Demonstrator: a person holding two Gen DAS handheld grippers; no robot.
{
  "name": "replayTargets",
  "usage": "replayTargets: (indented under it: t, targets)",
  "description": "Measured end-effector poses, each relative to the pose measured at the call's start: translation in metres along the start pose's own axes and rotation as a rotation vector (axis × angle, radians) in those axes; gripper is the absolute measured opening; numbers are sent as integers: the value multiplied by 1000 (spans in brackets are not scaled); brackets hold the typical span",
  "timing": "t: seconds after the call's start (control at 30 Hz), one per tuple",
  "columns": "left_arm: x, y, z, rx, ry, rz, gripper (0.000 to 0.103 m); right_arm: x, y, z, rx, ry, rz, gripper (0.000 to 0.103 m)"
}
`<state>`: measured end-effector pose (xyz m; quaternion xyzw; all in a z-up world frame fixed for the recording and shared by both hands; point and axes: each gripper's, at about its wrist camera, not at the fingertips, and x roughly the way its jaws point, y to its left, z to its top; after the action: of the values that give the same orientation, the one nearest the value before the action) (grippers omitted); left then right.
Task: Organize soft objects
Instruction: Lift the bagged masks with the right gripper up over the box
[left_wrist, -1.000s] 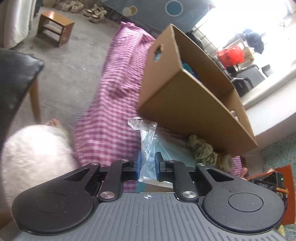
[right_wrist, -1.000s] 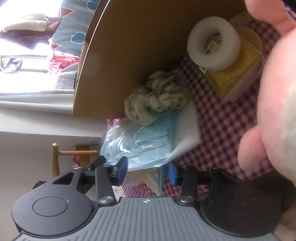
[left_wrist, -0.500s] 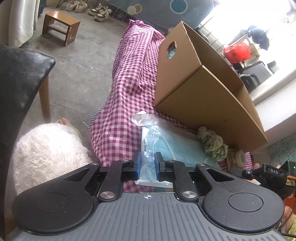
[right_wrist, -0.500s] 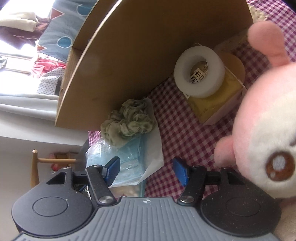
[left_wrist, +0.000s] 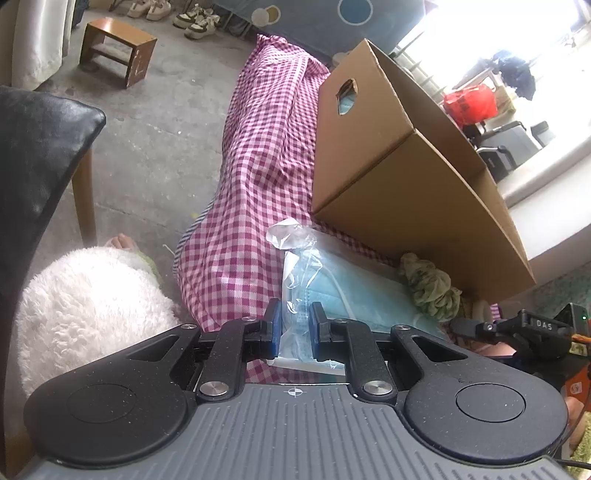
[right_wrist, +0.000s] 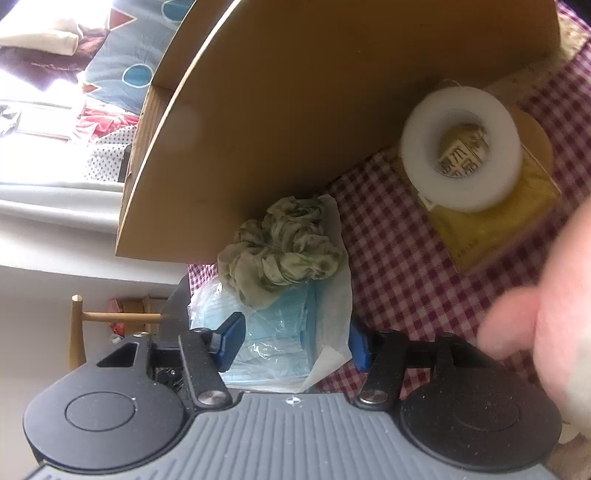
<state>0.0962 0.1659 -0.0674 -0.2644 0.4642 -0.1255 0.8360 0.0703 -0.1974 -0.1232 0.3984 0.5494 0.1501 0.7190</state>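
1. Left wrist view: the left tongs (left_wrist: 293, 328) are clamped on the near end of the bagged pack of blue face masks (left_wrist: 354, 291), which lies on the checked cloth (left_wrist: 255, 206) of the table, just in front of the cardboard box (left_wrist: 406, 177).
2. Right wrist view: the right tongs (right_wrist: 293, 338) are closing, with the other end of the same pack (right_wrist: 273, 332) between the pads; they do not look pressed on it yet.
3. A green scrunchie (right_wrist: 280, 247) rests on the pack against the box wall. Lifting the pack would likely tip it off.
4. The plastic bag is slick and loose, so either grip may catch film only and let the masks sag or slide.
5. The table edge runs close on the left, with bare floor (left_wrist: 155, 147) below; a dropped pack could go over.
6. Room is tight: box wall ahead, white tape roll (right_wrist: 461, 147) and pink plush toy (right_wrist: 546, 314) on the right. Upward is the clear way.
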Motion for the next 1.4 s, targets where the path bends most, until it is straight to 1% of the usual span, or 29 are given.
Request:
replayTargets:
  t: [0.03, 0.1, 0.13, 0.27, 0.33, 0.4, 0.43, 0.57, 0.7, 0.87, 1.0, 1.13, 1.2, 1.3, 1.4]
  targets:
    - [-2, 0, 1, -3, -3, -2, 14, 1, 2, 0, -8, 3, -4, 51]
    - [-5, 1, 4, -17, -4, -27, 14, 0, 3, 0, -15, 3, 4, 34]
    - [-8, 0, 5, -20, -6, -32, 14, 1, 3, 0, -9, 12, 25, 30]
    - [-22, -6, 14, -34, -24, -60, 14, -3, 0, 1, 28, 36, 72, 29]
    - [-32, -8, 19, -61, -39, -97, 14, -5, -6, -1, 75, 67, 112, 29]
    - [-43, -12, 24, -66, -61, -122, 14, -4, -15, -3, 141, 106, 159, 28]
    - [-48, -16, 26, -60, -72, -122, 14, -4, -20, -5, 171, 124, 185, 27]
    - [-65, -40, 31, -11, -116, -98, 14, -1, -29, -13, 230, 181, 263, 27]
    - [-83, -62, 33, 40, -164, -74, 14, 3, -29, -19, 230, 217, 314, 27]
    - [-105, -95, 41, 120, -225, -53, 14, 6, -21, -24, 224, 249, 424, 27]
    - [-112, -124, 47, 192, -250, -41, 14, 10, -17, -23, 228, 264, 511, 27]
    - [-116, -151, 50, 252, -275, -29, 14, 8, -14, -21, 212, 259, 568, 27]
    - [-121, -164, 52, 286, -296, -32, 14, 0, -11, -18, 190, 249, 586, 27]
    - [-131, -187, 55, 356, -345, -35, 14, -20, 4, -9, 110, 203, 608, 27]
    - [-132, -204, 64, 405, -379, -54, 14, -50, 25, 6, 10, 132, 613, 27]
